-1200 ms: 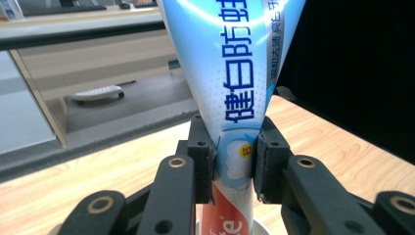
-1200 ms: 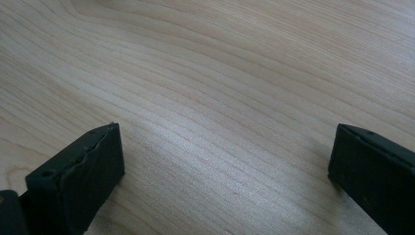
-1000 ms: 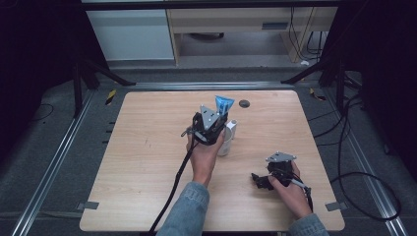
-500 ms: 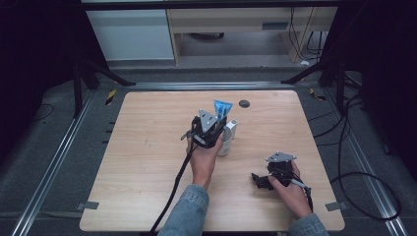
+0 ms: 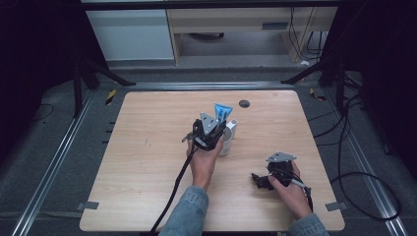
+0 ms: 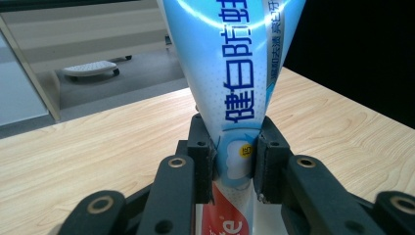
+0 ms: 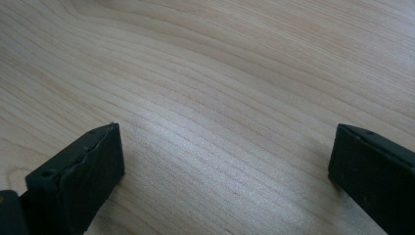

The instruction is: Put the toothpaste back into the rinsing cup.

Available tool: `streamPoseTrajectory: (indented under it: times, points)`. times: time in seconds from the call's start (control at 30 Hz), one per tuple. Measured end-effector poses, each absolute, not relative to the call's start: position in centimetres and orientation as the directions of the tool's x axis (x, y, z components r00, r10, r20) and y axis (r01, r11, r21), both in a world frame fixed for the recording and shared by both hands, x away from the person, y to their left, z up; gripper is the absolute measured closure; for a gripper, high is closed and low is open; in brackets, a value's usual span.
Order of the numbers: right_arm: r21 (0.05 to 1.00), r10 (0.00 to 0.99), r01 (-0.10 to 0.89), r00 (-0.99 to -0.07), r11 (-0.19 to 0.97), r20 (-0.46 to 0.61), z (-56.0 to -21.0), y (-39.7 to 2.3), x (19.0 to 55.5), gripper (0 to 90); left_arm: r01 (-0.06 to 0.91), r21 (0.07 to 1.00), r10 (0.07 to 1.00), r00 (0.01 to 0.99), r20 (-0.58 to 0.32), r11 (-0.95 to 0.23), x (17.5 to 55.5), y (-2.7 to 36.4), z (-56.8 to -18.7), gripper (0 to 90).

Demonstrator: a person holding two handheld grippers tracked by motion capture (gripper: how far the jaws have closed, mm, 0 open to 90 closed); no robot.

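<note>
A toothpaste tube (image 6: 235,73), pale blue with dark blue characters and red at its lower end, stands upright with its flat crimped end (image 5: 222,110) on top. My left gripper (image 6: 234,161) is shut on its lower part, near the middle of the table (image 5: 147,162). In the high view the left gripper (image 5: 209,132) sits just left of a white cup (image 5: 226,143). The tube's bottom end is hidden behind the jaws. My right gripper (image 5: 260,179) rests low at the front right, and in the right gripper view it (image 7: 225,152) is open over bare wood.
A small black round piece (image 5: 244,103) lies on the table near the back edge. The left gripper's cable (image 5: 174,189) trails off the front edge. Metal rails (image 5: 54,162) and stand legs flank the table, and cabinets stand behind it.
My left gripper has sunk slightly with the tube, staying beside the white cup. The right gripper has not moved.
</note>
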State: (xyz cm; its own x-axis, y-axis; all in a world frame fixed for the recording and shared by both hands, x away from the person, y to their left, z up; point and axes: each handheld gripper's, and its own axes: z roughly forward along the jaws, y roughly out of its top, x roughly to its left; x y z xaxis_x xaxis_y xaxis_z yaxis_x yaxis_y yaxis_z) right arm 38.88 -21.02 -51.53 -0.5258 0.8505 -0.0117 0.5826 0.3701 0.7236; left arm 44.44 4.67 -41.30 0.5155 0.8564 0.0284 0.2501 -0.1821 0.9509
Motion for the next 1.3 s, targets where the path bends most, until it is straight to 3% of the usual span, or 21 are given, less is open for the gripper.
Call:
streamPoseTrajectory:
  times: [1.3]
  points:
    - [0.724,0.850,0.581,-0.526,0.372,-0.015,-51.54,-21.03,38.89,0.3,0.330,0.915,0.855,0.518,0.032,-0.234,45.08,3.99,-42.17,72.3]
